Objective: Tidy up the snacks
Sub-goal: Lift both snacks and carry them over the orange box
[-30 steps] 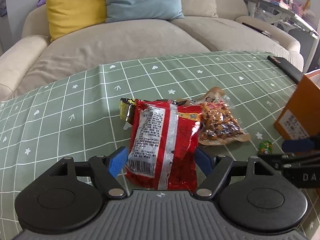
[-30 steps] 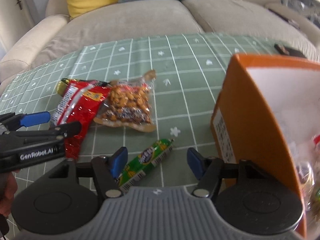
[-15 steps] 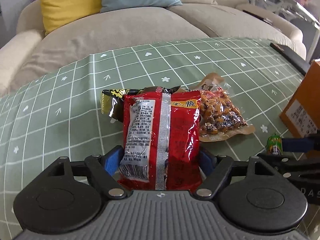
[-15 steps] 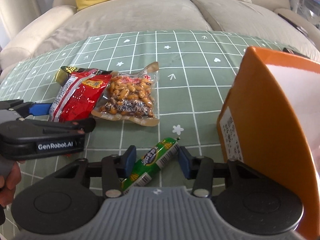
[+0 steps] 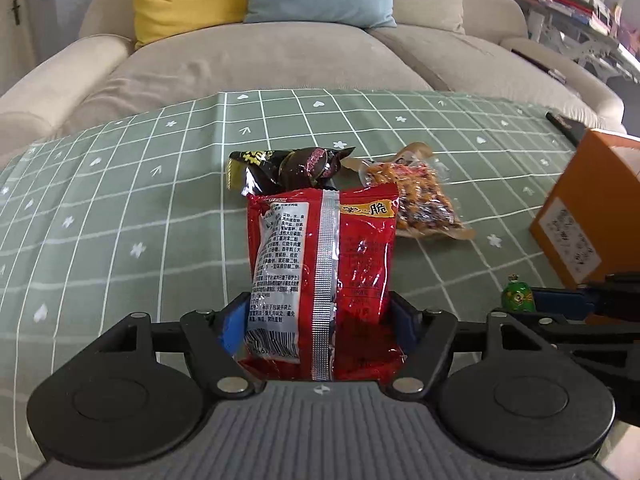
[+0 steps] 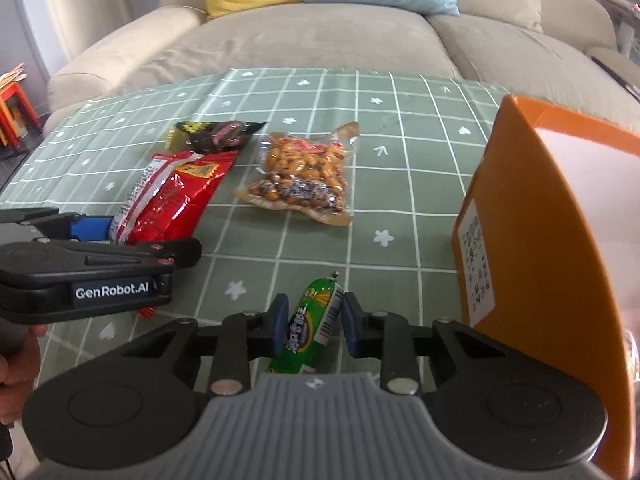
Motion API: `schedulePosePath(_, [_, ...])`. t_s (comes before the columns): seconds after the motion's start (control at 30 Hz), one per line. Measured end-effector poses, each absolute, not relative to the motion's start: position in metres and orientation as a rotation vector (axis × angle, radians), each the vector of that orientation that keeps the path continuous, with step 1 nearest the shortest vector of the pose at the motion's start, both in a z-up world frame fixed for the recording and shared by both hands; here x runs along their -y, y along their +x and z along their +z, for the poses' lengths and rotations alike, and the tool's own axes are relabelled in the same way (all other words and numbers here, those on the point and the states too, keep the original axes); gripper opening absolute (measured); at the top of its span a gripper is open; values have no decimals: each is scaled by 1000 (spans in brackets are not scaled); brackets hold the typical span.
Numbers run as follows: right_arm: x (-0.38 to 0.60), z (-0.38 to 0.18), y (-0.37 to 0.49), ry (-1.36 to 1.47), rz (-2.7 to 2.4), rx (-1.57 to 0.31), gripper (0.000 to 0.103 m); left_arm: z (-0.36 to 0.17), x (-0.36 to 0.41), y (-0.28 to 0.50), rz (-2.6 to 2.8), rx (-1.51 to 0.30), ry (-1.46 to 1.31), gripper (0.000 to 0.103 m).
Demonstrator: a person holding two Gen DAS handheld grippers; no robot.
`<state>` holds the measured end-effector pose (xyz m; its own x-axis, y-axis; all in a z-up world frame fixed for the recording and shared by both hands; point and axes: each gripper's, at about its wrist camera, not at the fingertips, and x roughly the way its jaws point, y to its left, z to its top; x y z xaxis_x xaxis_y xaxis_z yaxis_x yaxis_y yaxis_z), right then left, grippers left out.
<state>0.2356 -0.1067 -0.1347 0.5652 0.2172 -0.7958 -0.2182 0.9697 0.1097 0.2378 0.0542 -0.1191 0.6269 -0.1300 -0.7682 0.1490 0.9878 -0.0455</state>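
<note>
On the checked desk [image 6: 400,128], my right tool [image 6: 312,324] closes around the cylindrical foil sausage [image 6: 316,320], long axis pointing away; my left tool [image 5: 320,320] closes on the crinkly red packet [image 5: 324,272].

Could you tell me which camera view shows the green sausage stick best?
The right wrist view: the green sausage stick lies nearly whole between the right claw pads. The left wrist view shows only its tip beside the orange box.
</note>
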Motion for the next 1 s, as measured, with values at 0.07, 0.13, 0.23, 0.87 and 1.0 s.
schedulePosePath(0.07, [106, -131, 228, 4, 272, -930, 25, -115, -55, 228, -148, -874, 4, 80])
schedulePosePath(0.13, [107, -128, 221, 4, 283, -922, 24, -109, -55, 218, -136, -867, -9, 80])
schedulePosePath(0.23, [109, -122, 210, 8, 294, -908, 24, -100, -55, 204, -127, -854, -18, 80])
schedulePosePath(0.87, [135, -39, 147, 45, 326, -689, 22, -43, -31, 138, -137, -759, -15, 80])
schedulePosePath(1.0, [151, -17, 137, 54, 313, -637, 22, -26, -19, 132, -167, -723, -8, 80])
